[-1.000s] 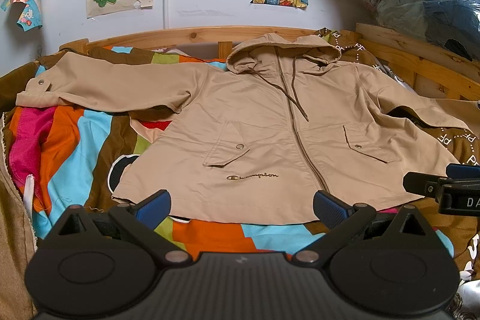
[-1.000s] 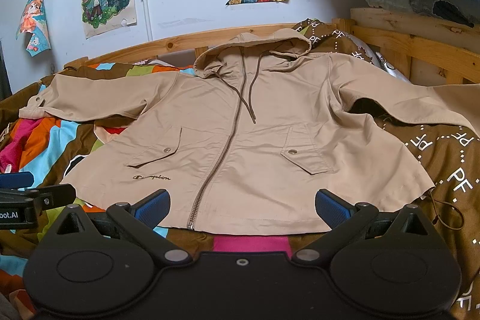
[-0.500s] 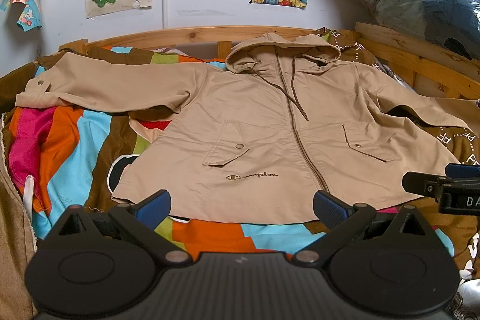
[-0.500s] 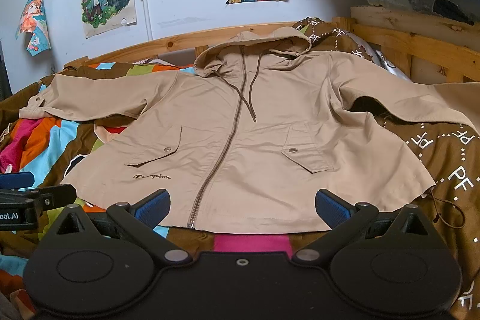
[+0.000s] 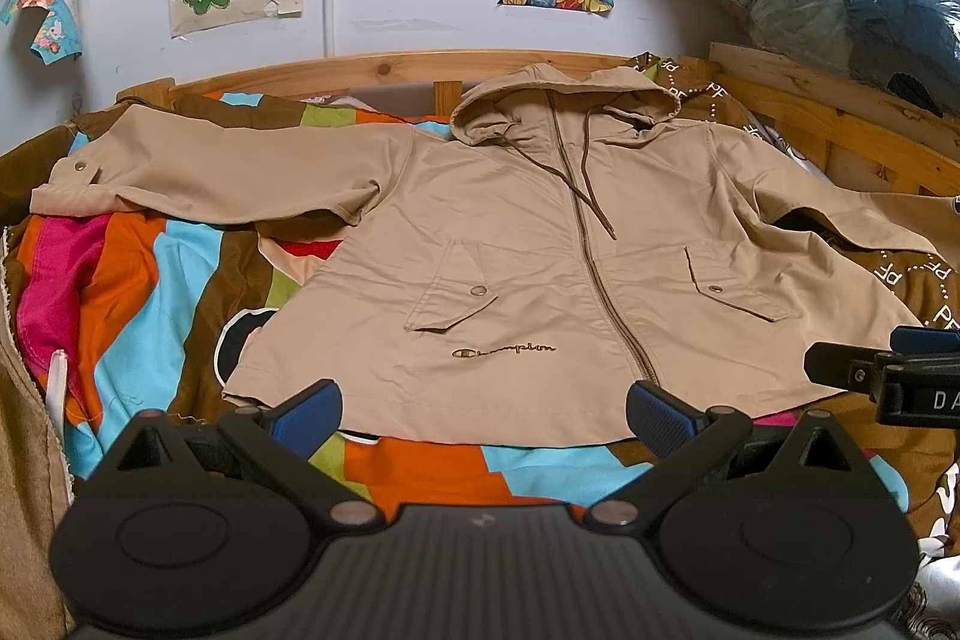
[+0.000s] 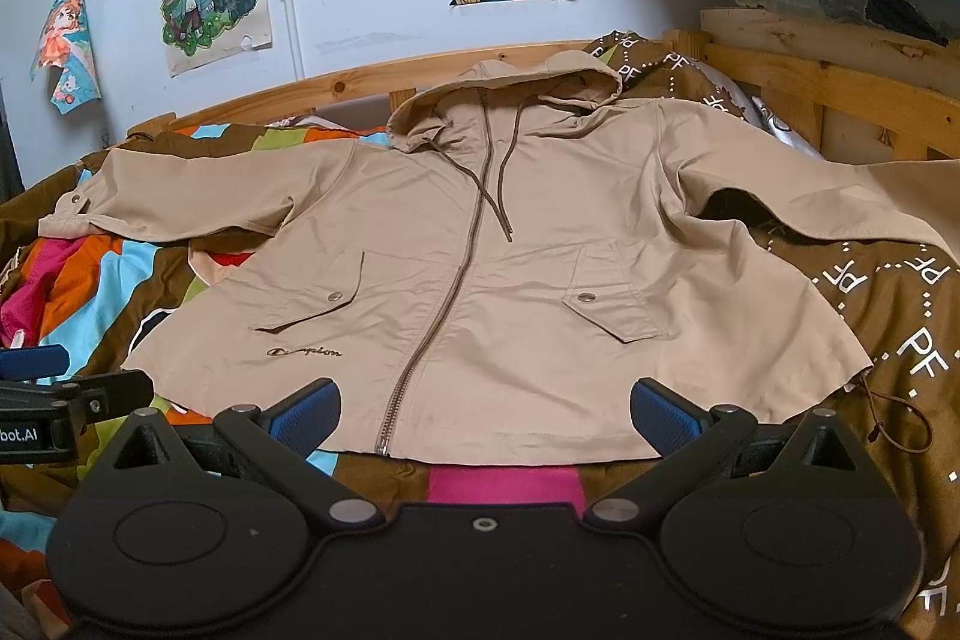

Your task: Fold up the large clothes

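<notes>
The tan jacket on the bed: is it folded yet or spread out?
Spread out. The tan jacket lies flat, front up and zipped, both sleeves stretched to the sides, hood at the top.

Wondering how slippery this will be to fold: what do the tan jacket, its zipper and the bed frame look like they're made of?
The tan jacket looks like thin woven cotton or a nylon blend, matte, with fine sharp creases. Its zipper seems metal, since the teeth near the hem glint silver, though coated plastic is possible. The bed frame is pale unpainted wood with visible knots and grain.
</notes>
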The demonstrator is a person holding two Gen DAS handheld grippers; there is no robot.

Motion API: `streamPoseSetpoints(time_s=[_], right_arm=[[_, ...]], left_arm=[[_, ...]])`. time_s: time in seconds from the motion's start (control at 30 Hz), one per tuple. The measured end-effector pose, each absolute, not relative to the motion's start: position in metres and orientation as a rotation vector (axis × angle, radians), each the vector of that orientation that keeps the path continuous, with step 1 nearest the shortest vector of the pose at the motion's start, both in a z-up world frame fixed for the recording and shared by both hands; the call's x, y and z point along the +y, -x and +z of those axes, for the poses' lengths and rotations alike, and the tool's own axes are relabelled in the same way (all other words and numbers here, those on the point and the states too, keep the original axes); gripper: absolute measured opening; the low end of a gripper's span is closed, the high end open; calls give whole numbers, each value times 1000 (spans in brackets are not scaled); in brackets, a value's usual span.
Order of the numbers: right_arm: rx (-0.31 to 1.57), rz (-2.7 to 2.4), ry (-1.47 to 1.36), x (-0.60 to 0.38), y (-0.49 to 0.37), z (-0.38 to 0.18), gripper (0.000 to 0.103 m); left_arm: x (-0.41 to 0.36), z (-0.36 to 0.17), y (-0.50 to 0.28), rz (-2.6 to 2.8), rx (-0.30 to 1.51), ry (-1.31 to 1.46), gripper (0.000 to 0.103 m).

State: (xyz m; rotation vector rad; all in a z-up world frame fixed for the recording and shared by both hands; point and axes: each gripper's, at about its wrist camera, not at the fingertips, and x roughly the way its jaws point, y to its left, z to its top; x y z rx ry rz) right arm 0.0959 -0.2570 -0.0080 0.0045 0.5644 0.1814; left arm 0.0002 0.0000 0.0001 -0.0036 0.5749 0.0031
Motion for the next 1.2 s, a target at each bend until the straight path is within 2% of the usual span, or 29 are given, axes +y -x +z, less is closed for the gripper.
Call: streamPoseSetpoints(time_s=[0.73, 1.0, 1.2], right_arm=[[568, 158, -12, -260, -96, -14, 102], [368, 23, 19, -274, -81, -18, 102], [347, -55, -12, -318, -95, -10, 102]], left_arm=[[-3, -1, 1, 6, 590, 1, 102], [-6, -10, -5, 35, 651, -7, 102], [-4, -9, -12, 15, 722, 55, 102]])
